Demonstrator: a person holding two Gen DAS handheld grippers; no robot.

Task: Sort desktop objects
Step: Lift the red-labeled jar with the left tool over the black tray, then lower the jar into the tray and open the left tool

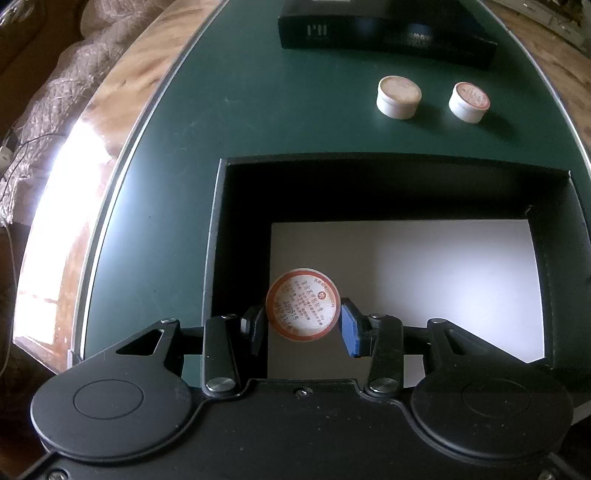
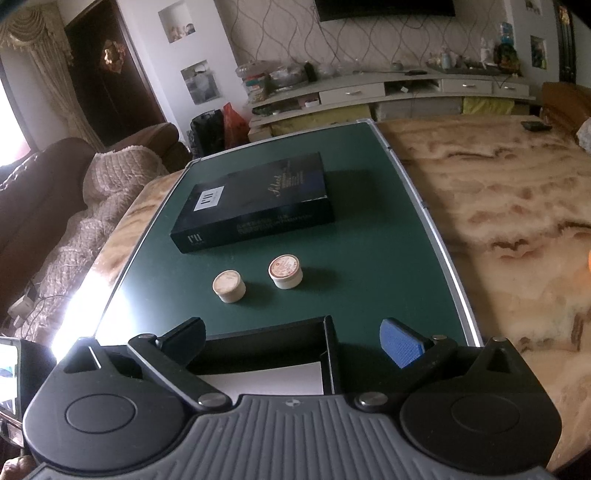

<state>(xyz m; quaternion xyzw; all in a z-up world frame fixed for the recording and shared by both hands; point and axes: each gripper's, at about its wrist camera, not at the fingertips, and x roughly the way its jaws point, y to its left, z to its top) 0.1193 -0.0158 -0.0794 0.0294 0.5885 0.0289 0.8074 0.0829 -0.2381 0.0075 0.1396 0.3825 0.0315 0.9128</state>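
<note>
Left wrist view: small round white jar (image 1: 302, 303) with a red-ringed printed lid, caught between the fingers of the left gripper (image 1: 304, 328), black pad touching its left side and blue pad (image 1: 351, 332) at its right, apparently clamped though the exact contact on the blue side hard to judge. Jar held over the near left part of the white floor of an open black box (image 1: 218, 236), just beside its left wall; whether resting on the floor or lifted, cannot tell. Beyond the box, on the green mat (image 1: 207, 147), two more small white jars well apart from the held one: a plain-lidded jar (image 1: 399, 96) to the left and a red-ringed jar (image 1: 469, 101) just beside it on the right. Farther back, a flat dark lidded box (image 1: 384, 33) with pale lettering, lying on the mat. Right wrist view: right gripper (image 2: 293, 343) hanging above the near edge of the mat with fingers spread wide, nothing between them, over the far corner of the black box. Marbled tabletop (image 2: 498, 206) around the mat.
</note>
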